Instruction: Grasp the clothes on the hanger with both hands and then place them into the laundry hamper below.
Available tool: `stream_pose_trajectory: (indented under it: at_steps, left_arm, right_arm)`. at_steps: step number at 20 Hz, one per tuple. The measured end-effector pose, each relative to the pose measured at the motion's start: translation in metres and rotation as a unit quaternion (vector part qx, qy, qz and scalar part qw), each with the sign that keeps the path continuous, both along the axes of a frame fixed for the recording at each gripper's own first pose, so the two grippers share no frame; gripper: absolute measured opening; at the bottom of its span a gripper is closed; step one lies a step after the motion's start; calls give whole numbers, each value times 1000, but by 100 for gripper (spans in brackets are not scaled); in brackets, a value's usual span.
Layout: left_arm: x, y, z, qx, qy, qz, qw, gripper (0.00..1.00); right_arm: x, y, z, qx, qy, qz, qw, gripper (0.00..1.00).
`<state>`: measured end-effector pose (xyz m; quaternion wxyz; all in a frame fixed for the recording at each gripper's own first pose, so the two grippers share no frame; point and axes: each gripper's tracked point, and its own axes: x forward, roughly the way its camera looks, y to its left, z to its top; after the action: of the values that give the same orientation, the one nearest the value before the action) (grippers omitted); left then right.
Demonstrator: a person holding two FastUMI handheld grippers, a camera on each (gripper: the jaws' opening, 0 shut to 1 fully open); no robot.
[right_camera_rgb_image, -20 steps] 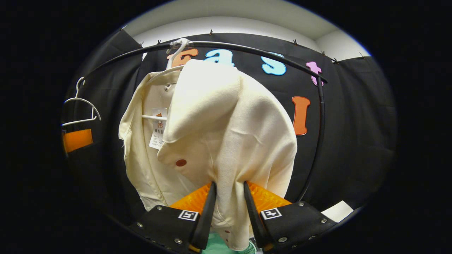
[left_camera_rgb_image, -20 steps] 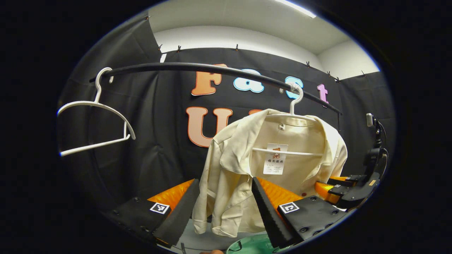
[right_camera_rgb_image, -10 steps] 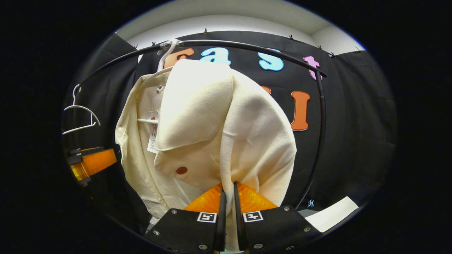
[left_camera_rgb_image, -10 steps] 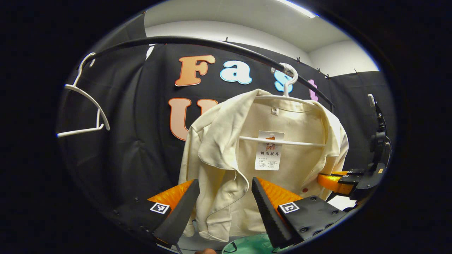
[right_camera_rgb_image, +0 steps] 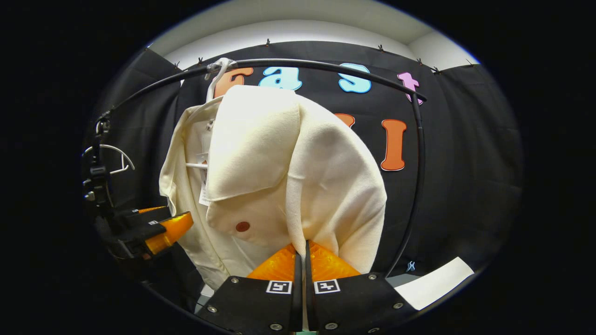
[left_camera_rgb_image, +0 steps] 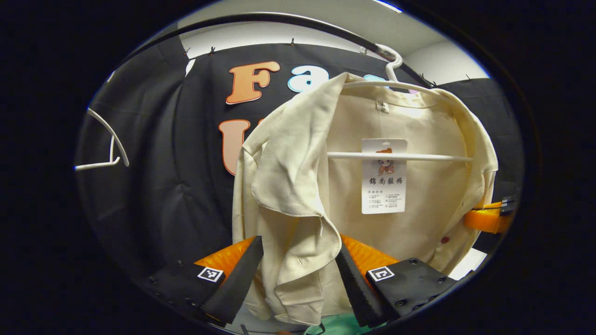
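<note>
- The right tongs [right_camera_rgb_image: 301, 260], spread around the cream shirt's [right_camera_rgb_image: 298, 177] fold a second ago, have closed tight on it.
- The left tongs [left_camera_rgb_image: 298, 274], jaws unchanged and wide, have moved in, so the front edge hangs between them.

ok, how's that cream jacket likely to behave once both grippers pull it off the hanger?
Probably floppy: the cream jacket drapes in soft folds, its lapel curling over. Likely light, since the thin white hanger carries it without visible bending. It may snag rather than slide free, as the shoulders wrap the hanger ends. The right gripper pinches a fold; the left gripper is open around the front edge.
</note>
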<state>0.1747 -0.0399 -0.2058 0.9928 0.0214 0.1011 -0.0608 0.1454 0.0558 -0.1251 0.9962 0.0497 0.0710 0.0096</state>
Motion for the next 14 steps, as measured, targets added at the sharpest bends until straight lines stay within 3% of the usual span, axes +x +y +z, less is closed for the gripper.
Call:
stream_pose_trajectory:
  at_steps: [3, 5, 8, 9, 11, 12, 13, 14]
  left_arm:
    - [9, -5, -15, -9, 24, -6, 1000, 97]
    - [10, -18, -20, -46, 42, -33, 998, 92]
    - [14, -23, -23, -92, 51, -32, 994, 75]
    - [15, -23, -24, -96, 54, -30, 994, 65]
    - [15, -22, -24, -96, 56, -26, 993, 36]
    - [15, -24, -24, -100, 60, -33, 993, 46]
    - [14, -26, -25, -104, 65, -35, 992, 46]
    - [12, -23, -24, -103, 72, -35, 991, 38]
  right_arm:
    - [-8, -2, 2, 9, 1, 2, 1000, 3]
    - [-15, -3, 3, 12, 1, 2, 1000, 3]
    - [-25, -7, 5, 9, 5, 6, 1000, 3]
    - [-28, -8, 6, 9, 5, 7, 1000, 3]
    - [-36, -12, 11, 4, 3, 8, 1000, 3]
    - [-39, -14, 14, 0, 2, 8, 1000, 3]
    - [-45, -16, 17, -2, -1, 8, 1000, 3]
    - [-48, -18, 19, -5, -2, 10, 1000, 3]
